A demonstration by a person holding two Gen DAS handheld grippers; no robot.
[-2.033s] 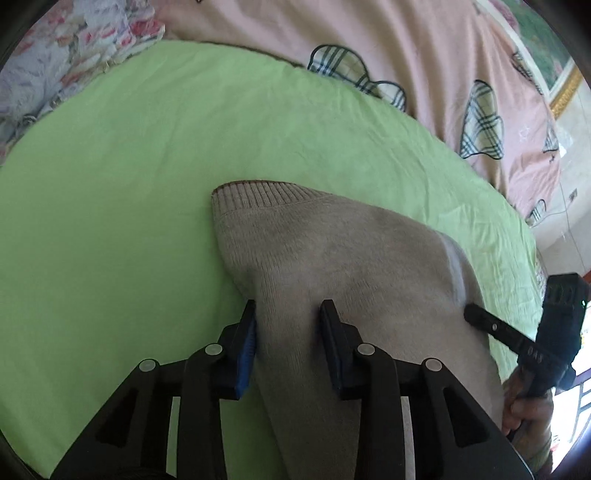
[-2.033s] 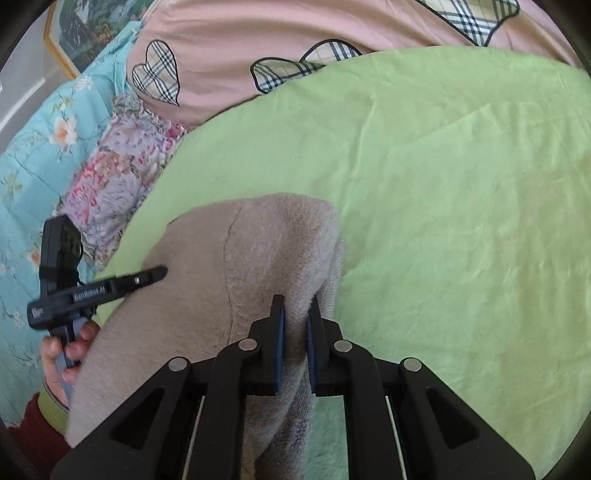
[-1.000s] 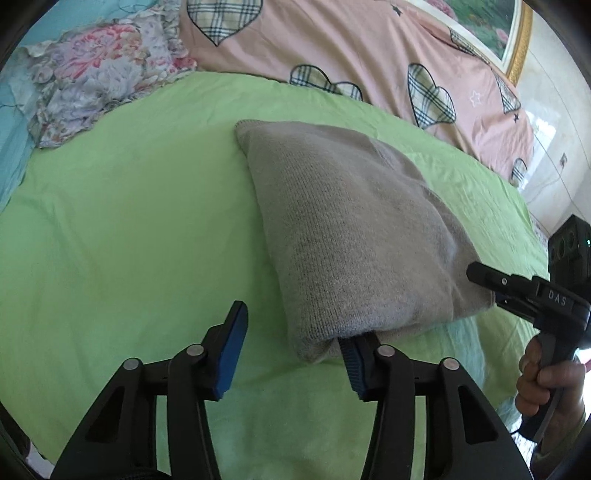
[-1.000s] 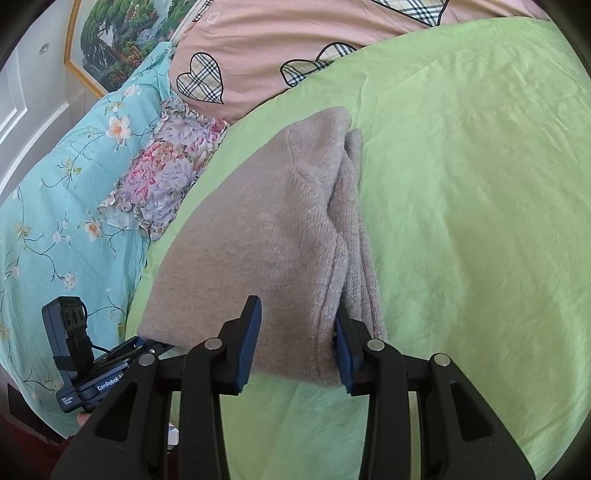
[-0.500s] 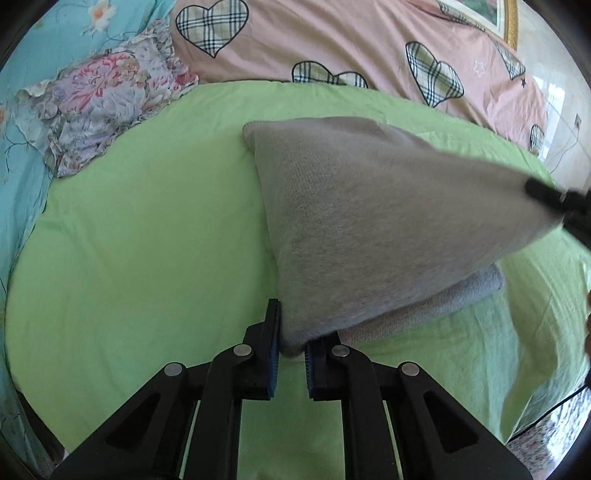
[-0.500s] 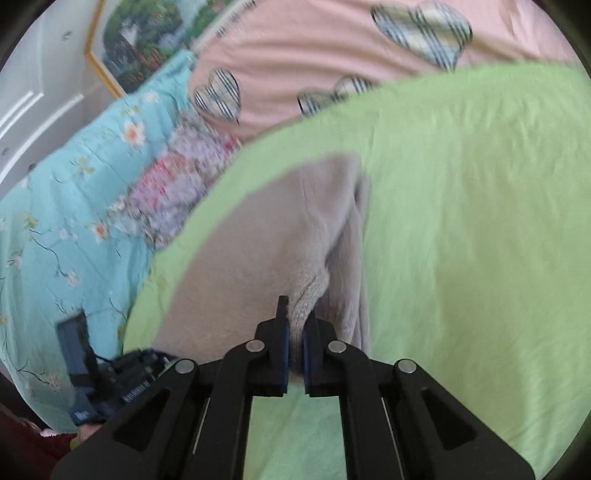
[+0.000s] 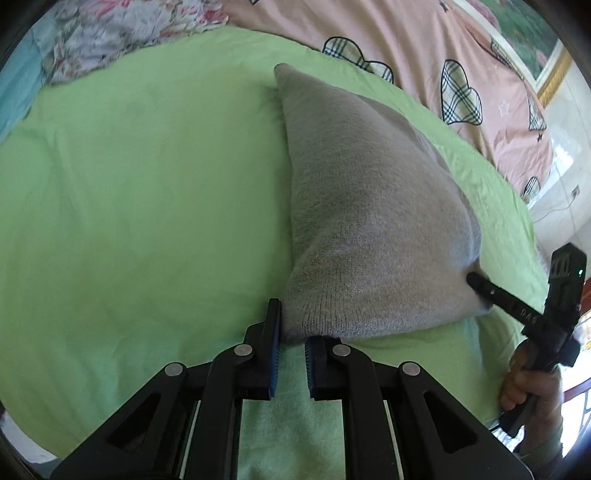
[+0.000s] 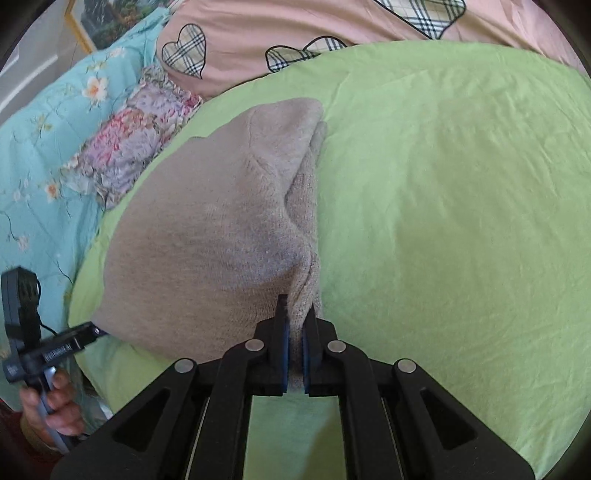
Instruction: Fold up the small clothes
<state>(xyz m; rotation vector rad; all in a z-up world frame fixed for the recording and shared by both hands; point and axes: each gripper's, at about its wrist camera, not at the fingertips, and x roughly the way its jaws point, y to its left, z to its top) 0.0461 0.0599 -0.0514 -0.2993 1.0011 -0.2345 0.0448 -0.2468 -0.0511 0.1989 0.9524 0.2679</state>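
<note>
Now, bedding: a floral blue quilt lies far left, beside a pink heart-print cover.
Left gripper: clamped on the near left corner of the folded beige knitted sweater, probably to lift that edge evenly.
Garment: it rests mid-bed on the light green sheet, near edge raised between both grips.
Right gripper: closed tight on the near right corner where layers bunch, likely keeping them together for the next fold.
</note>
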